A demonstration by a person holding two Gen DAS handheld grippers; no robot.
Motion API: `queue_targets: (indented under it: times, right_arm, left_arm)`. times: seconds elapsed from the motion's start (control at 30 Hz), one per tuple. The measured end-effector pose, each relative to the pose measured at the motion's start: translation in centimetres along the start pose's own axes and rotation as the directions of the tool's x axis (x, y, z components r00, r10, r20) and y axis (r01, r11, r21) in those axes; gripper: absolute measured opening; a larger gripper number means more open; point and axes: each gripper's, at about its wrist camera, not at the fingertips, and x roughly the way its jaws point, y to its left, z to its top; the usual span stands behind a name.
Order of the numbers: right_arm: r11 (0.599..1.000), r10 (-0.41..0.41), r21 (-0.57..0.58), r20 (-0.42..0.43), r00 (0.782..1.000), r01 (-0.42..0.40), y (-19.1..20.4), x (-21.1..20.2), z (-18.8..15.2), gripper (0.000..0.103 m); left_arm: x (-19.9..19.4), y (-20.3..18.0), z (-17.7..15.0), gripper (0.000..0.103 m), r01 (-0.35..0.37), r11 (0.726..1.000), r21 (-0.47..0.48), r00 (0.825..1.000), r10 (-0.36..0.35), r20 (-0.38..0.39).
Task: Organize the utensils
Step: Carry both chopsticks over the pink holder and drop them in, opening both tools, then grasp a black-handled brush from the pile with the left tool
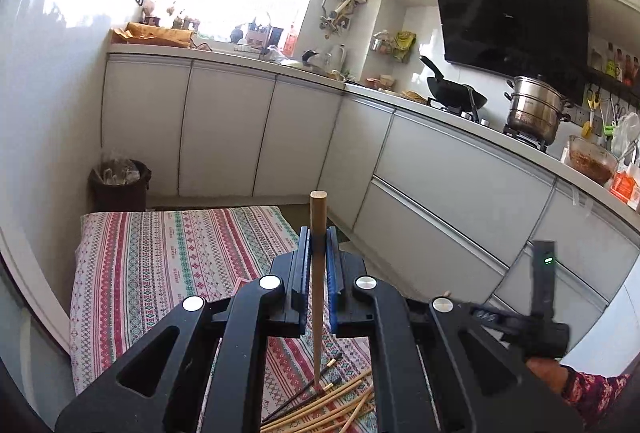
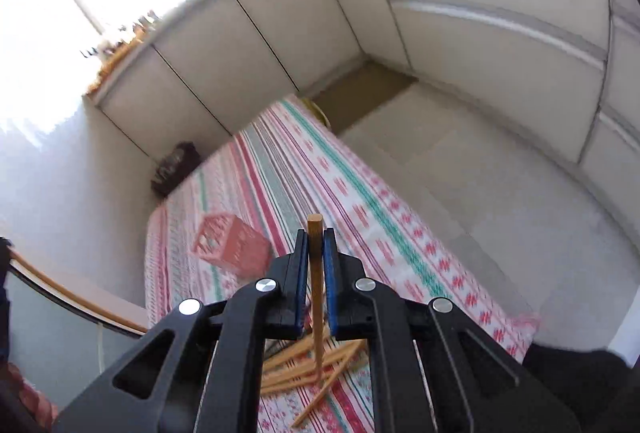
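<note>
My left gripper (image 1: 319, 237) is shut on a light wooden chopstick (image 1: 318, 293), held upright with its tip down near a loose pile of chopsticks (image 1: 332, 407) on the striped cloth. My right gripper (image 2: 315, 239) is shut on a darker wooden chopstick (image 2: 317, 297), also upright above a pile of wooden chopsticks (image 2: 308, 363). A pink slotted basket (image 2: 230, 247) stands on the cloth, left of the right gripper. The right gripper's body also shows in the left wrist view (image 1: 536, 325).
The table is covered with a striped patterned cloth (image 1: 168, 257). White kitchen cabinets (image 1: 224, 129) run behind and to the right. A dark bin (image 1: 120, 185) stands on the floor beyond the table. A wok (image 1: 456, 93) and a steel pot (image 1: 534, 111) sit on the stove.
</note>
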Motion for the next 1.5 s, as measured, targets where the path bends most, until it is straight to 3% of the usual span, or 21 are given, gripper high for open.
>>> queue_targets:
  times: [0.13,0.27,0.47,0.63,0.67,0.7,0.77,0.93,1.1,1.43,1.47,1.5]
  right_arm:
    - [0.988,0.114,-0.127,0.218,0.969,-0.087,3.5,-4.0,4.0,0.008]
    - [0.972,0.196,-0.18,0.282,0.939,-0.149,5.2,-4.7,6.9,0.008]
    - [0.962,0.245,-0.18,0.232,0.941,-0.206,6.5,-0.1,9.2,0.008]
    - [0.953,0.27,-0.198,0.213,0.939,-0.229,7.2,3.1,8.6,0.008]
    - [0.952,0.273,-0.201,0.207,0.939,-0.232,7.5,3.5,8.2,0.008]
    - [0.95,0.279,-0.201,0.203,0.939,-0.239,7.7,4.0,8.2,0.008]
    - [0.948,0.287,-0.203,0.196,0.938,-0.247,8.1,4.6,7.3,0.008]
    - [0.94,0.291,-0.242,0.204,0.935,-0.24,9.8,6.0,6.4,0.008]
    - [0.935,0.282,-0.277,0.198,0.939,-0.223,11.4,7.7,5.4,0.008]
    - [0.919,0.27,-0.325,0.112,0.956,-0.222,13.3,13.1,2.2,0.012]
    - [0.919,0.266,-0.326,0.1,0.959,-0.221,13.4,13.2,2.1,0.013]
    - [0.92,0.267,-0.324,0.101,0.959,-0.222,13.5,12.9,2.2,0.022]
  left_arm:
    - [2.0,0.2,0.8,0.006,-0.049,0.998,-0.043,0.998,0.051,0.039]
    - [3.8,0.4,1.7,0.006,-0.127,0.99,-0.06,0.987,0.132,0.093]
    - [7.1,1.5,2.2,0.006,-0.247,0.968,-0.051,0.959,0.252,0.129]
    - [10.3,3.2,1.4,0.007,-0.28,0.959,-0.045,0.953,0.283,0.108]
    - [11.0,3.6,1.0,0.014,-0.289,0.956,-0.04,0.953,0.291,0.085]
    - [11.5,4.1,0.7,0.036,-0.297,0.954,-0.045,0.952,0.299,0.06]
    - [11.1,4.9,0.4,0.064,-0.311,0.946,-0.088,0.947,0.317,0.058]
    - [5.8,5.2,2.0,0.065,-0.324,0.931,-0.168,0.923,0.35,0.162]
    - [2.1,5.3,3.3,0.075,-0.333,0.916,-0.225,0.898,0.381,0.221]
    - [1.1,6.3,3.3,0.08,-0.342,0.902,-0.262,0.899,0.395,0.19]
    - [1.2,6.3,3.3,0.081,-0.34,0.903,-0.263,0.9,0.394,0.185]
    - [1.3,6.3,3.3,0.081,-0.342,0.902,-0.263,0.9,0.395,0.183]
